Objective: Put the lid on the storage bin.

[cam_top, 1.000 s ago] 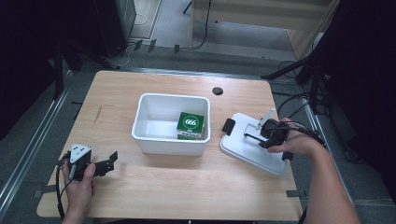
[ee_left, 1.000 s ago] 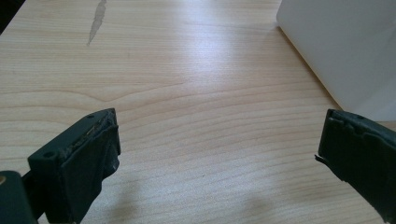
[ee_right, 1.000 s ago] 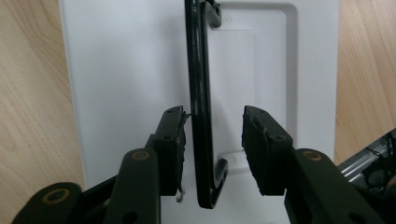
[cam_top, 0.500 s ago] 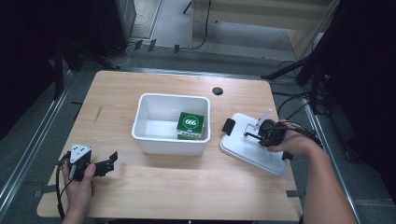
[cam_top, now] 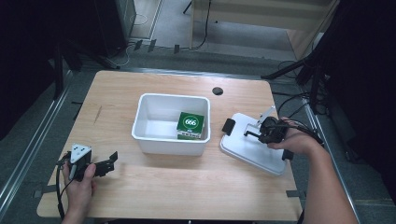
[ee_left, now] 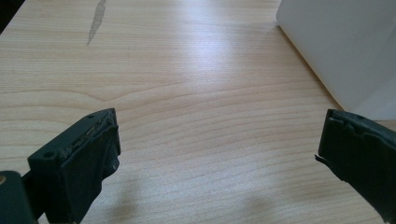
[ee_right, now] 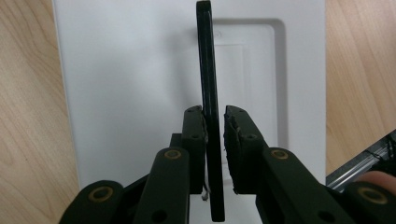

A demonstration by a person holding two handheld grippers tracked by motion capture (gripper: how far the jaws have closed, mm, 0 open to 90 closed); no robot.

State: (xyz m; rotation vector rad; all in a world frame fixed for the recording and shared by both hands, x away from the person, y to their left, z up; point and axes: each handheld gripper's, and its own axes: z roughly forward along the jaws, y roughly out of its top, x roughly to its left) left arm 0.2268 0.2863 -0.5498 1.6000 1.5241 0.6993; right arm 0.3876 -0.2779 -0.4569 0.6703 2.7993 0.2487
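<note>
A white lid (cam_top: 247,149) lies flat on the table, right of a white bin (cam_top: 168,144) that holds a green box marked 666 (cam_top: 190,125). My right gripper (cam_top: 254,133) reaches over the lid from the right. In the right gripper view a thin black flat piece (ee_right: 208,56) stands on edge above the lid (ee_right: 126,84). My right gripper (ee_right: 215,114) has just been closing, and its pads now press on both faces of that piece. My left gripper (cam_top: 105,164) rests open at the front left with only bare wood between its fingertips (ee_left: 217,154).
A black clip (cam_top: 228,127) sits at the lid's left end. A dark round hole (cam_top: 217,91) marks the table's far side. The bin's outer wall (ee_left: 345,46) shows at the upper right of the left gripper view. Cables run along the floor at the right.
The right gripper's jaws have drawn together onto the black piece. Both hands have stayed where they were, and the left gripper is unchanged.
</note>
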